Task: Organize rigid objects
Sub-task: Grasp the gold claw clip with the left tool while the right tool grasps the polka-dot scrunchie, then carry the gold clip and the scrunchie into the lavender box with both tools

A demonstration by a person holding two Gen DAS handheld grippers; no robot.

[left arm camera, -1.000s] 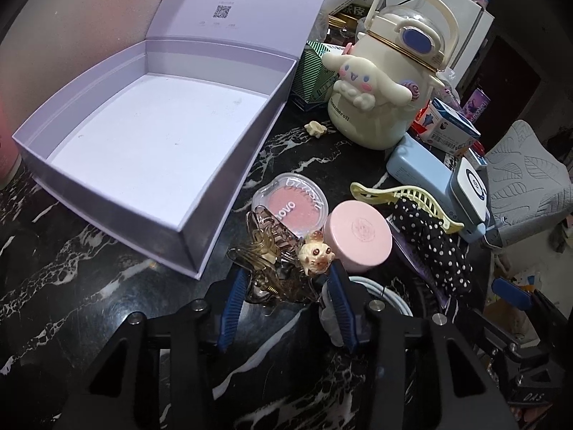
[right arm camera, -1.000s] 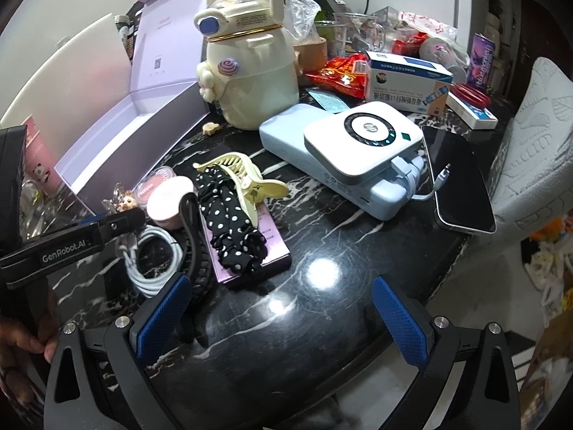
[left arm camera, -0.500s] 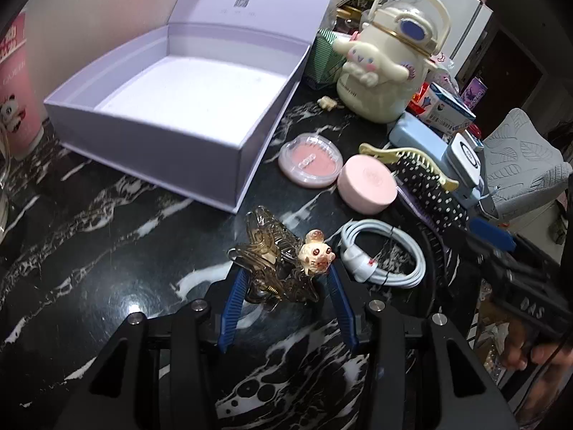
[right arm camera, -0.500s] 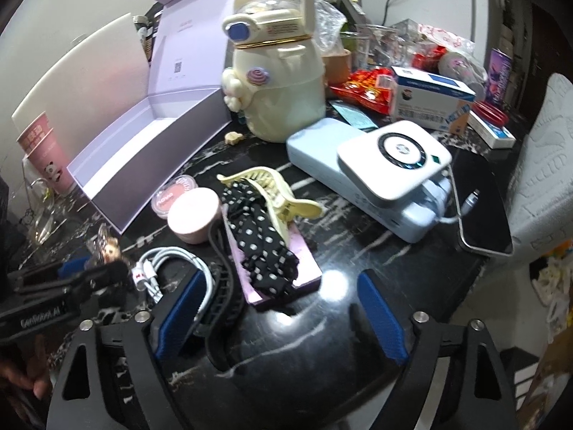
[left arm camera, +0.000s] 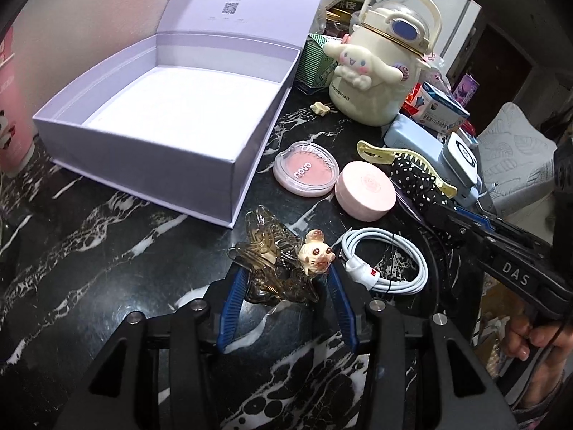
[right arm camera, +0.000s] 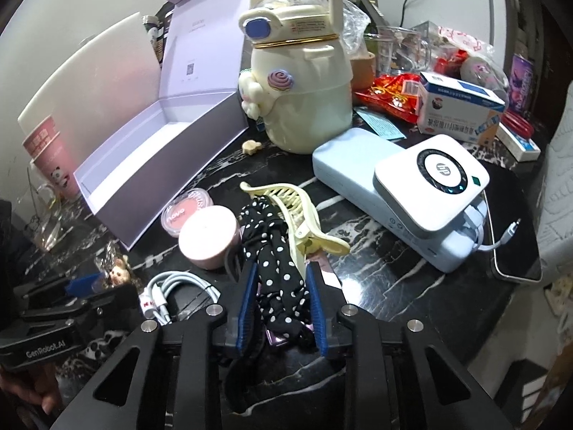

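My left gripper (left arm camera: 286, 276) is shut on a smoky clear hair claw with a small mouse charm (left arm camera: 277, 258), held just above the black marble table, right of the open lilac box's (left arm camera: 150, 150) near corner. It also shows in the right wrist view (right arm camera: 112, 268). My right gripper (right arm camera: 281, 279) has closed around the black polka-dot scrunchie (right arm camera: 277, 251) lying with the cream hair claw (right arm camera: 297, 215) on a purple card. A blush compact (left arm camera: 306, 170) and a pink round case (left arm camera: 365, 195) lie beside the box.
A coiled white cable (left arm camera: 386, 263) lies between the grippers. A cream Cinnamoroll bottle (left arm camera: 379, 68) stands behind. A blue device with a white HP printer (right arm camera: 429, 182), a phone (right arm camera: 515, 247), a medicine box (right arm camera: 462, 111) and snack packets crowd the right. A pink cup (right arm camera: 50, 154) stands left.
My left gripper lifted the smoky claw back away from the compacts and now holds nearly still. My right gripper moved in over the scrunchie and narrowed from wide open to closed on it.
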